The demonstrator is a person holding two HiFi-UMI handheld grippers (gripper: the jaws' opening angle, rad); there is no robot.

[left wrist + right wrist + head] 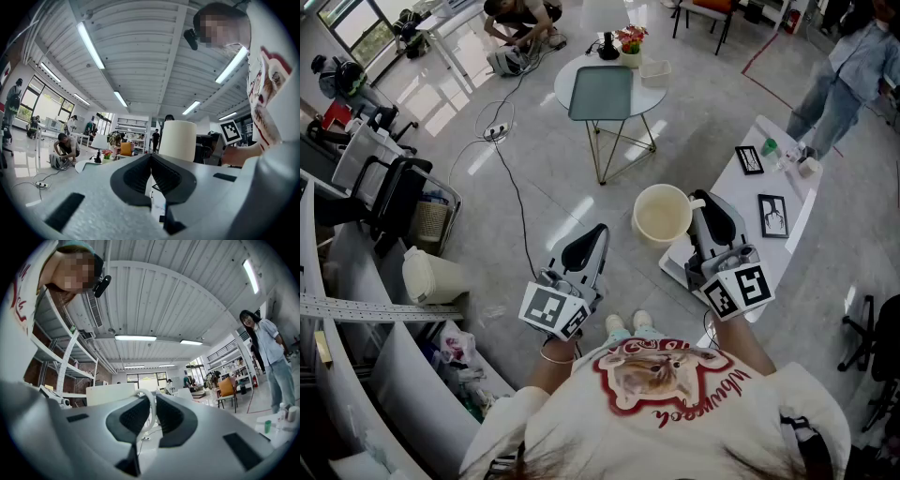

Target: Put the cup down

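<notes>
A cream cup (663, 214) hangs in the air over the floor, just left of the white table (733, 183). My right gripper (703, 202) is shut on its handle. In the right gripper view the white handle loop (149, 412) sits pinched between the dark pads, with the cup's body (110, 393) just beyond to the left. My left gripper (597, 232) is held lower left of the cup, shut, with nothing between its fingers. From the left gripper view the cup (178, 139) stands past the closed tips (151, 157), apart from them.
The white table carries two framed pictures (772, 215) and small bottles (769, 147). A round table (605, 92) with a lamp and flowers stands ahead. A power strip and cable (495, 131) lie on the floor. Shelving (356, 309) is on the left; one person (848, 66) stands at the far right.
</notes>
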